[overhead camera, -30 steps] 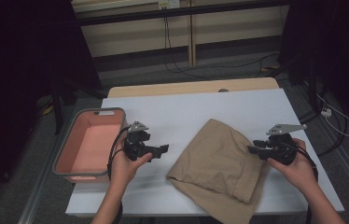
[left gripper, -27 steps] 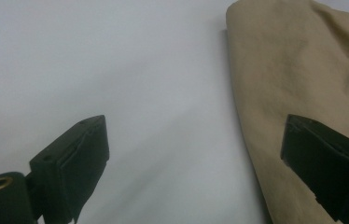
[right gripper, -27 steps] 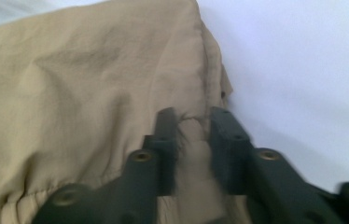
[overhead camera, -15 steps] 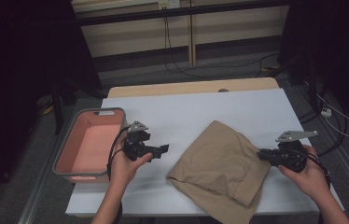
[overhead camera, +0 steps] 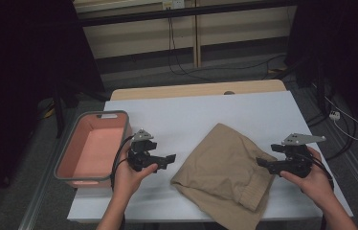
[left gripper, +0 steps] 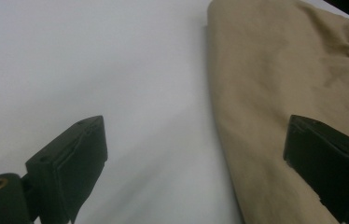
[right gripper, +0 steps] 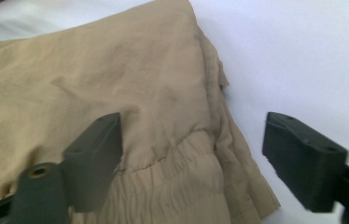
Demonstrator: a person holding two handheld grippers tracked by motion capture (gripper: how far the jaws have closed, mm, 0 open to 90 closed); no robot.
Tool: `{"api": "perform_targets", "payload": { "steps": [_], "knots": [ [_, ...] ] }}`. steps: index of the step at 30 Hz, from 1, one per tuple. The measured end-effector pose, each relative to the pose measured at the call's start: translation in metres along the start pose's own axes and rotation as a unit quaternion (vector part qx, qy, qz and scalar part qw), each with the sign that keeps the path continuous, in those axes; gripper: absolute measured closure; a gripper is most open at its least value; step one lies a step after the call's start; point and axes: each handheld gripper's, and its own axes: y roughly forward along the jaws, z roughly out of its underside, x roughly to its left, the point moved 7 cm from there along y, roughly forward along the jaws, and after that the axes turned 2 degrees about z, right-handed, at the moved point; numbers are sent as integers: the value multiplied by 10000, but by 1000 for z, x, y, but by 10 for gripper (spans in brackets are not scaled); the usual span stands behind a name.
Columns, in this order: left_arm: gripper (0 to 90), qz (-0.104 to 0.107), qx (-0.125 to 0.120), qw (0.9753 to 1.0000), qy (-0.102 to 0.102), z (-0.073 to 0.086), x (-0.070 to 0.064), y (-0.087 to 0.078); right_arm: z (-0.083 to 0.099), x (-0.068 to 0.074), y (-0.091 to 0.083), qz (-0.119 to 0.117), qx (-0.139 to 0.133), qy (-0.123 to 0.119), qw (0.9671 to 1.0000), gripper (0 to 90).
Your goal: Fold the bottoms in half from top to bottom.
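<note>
A folded tan garment (overhead camera: 225,167) with a ribbed elastic band lies on the white table (overhead camera: 206,120), near its front edge. My left gripper (overhead camera: 170,157) hovers open just left of the garment's left edge (left gripper: 266,93), jaws wide apart with nothing between them. My right gripper (overhead camera: 262,164) is open at the garment's right side, its jaws straddling the edge by the elastic band (right gripper: 182,186) without touching it. Both grippers are held in a person's hands.
A pink plastic bin (overhead camera: 91,148) with a grey rim stands at the table's left edge. Behind the white cover runs a wooden strip (overhead camera: 196,89). Cables (overhead camera: 344,124) lie on the floor to the right.
My right gripper has drawn back to the right and toward the front, off the garment's top to its right edge. The left gripper has stayed where it was.
</note>
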Motion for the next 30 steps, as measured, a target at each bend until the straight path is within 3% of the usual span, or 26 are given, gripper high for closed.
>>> {"api": "perform_targets", "payload": {
  "steps": [5,12,19,30],
  "knots": [
    [59,112,4,9999,-32,6,-6,-2,0,-1,-1,71,-45,32,10000,140],
    [57,121,20,9999,87,19,-12,-5,1,-3,0,120,-45,35,9999,111],
    [71,3,21,9992,403,26,-18,-3,1,-2,-1,160,-101,30,9998,110],
    [96,79,296,9983,498,37,-28,8,0,-1,-5,156,-164,23,9997,111]
  ]
}}
